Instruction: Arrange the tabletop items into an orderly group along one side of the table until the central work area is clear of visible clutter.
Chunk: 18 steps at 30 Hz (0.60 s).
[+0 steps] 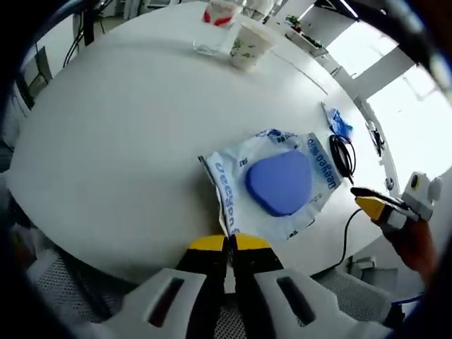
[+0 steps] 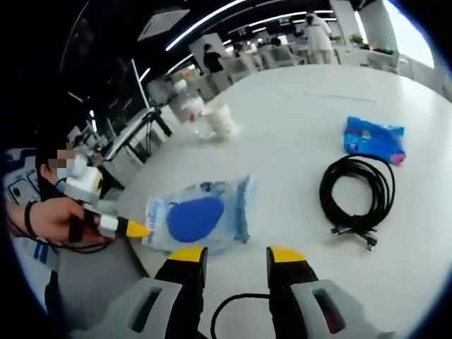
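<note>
The white surface (image 1: 106, 141) carries scattered items. Largest is the clear packet (image 1: 272, 185) with a blue pad inside, lying near the edge closest to the person. The left gripper (image 1: 227, 244) has its jaws closed at the packet's near edge, seemingly pinching the plastic, though I cannot be certain. Beyond the packet sit a coiled black cable (image 2: 357, 191), a paper cup (image 1: 247, 44), and a small blue pouch (image 2: 374, 139). The right gripper (image 2: 229, 256) hovers with jaws wide and empty. To do this step well, drag the packet flat and slowly toward one side, keeping the grip low so the plastic doesn't slip.
</note>
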Motion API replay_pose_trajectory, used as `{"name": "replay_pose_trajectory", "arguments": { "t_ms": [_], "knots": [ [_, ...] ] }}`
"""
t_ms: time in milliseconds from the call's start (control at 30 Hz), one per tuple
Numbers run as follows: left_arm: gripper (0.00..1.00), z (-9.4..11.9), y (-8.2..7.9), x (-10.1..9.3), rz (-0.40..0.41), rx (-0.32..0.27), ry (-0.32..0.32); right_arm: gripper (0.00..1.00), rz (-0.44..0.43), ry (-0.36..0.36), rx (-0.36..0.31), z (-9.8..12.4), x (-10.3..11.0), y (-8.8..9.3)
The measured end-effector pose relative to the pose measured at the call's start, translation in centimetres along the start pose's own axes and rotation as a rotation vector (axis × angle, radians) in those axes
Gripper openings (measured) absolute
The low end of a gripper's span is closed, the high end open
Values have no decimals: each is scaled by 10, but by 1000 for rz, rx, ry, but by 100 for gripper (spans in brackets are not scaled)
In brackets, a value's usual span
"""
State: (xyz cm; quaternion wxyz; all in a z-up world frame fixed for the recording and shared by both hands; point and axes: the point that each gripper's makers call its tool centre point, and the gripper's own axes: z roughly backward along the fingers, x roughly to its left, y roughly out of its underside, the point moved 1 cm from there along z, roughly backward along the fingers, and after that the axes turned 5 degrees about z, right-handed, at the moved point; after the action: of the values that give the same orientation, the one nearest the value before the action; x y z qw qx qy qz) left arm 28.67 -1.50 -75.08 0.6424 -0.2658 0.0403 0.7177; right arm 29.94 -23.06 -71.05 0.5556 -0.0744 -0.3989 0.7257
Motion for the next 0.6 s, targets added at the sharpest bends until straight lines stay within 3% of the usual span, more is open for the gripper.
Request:
{"name": "replay_pose_trajectory", "arguments": {
  "t_ms": [167,233,333,600],
  "knots": [
    [0,0,-18,11,10,-50,-22,32,-11,-12,-7,-6,6,-5],
    [0,-3,-32,7,-7,-121,22,31,2,-21,0,-10,11,-5],
    [2,-2,-33,8,65,-127,49,31,3,-35,5,-14,16,-4],
    [10,-1,-34,11,41,-139,62,31,-10,-30,17,-23,16,-3]
  ]
}}
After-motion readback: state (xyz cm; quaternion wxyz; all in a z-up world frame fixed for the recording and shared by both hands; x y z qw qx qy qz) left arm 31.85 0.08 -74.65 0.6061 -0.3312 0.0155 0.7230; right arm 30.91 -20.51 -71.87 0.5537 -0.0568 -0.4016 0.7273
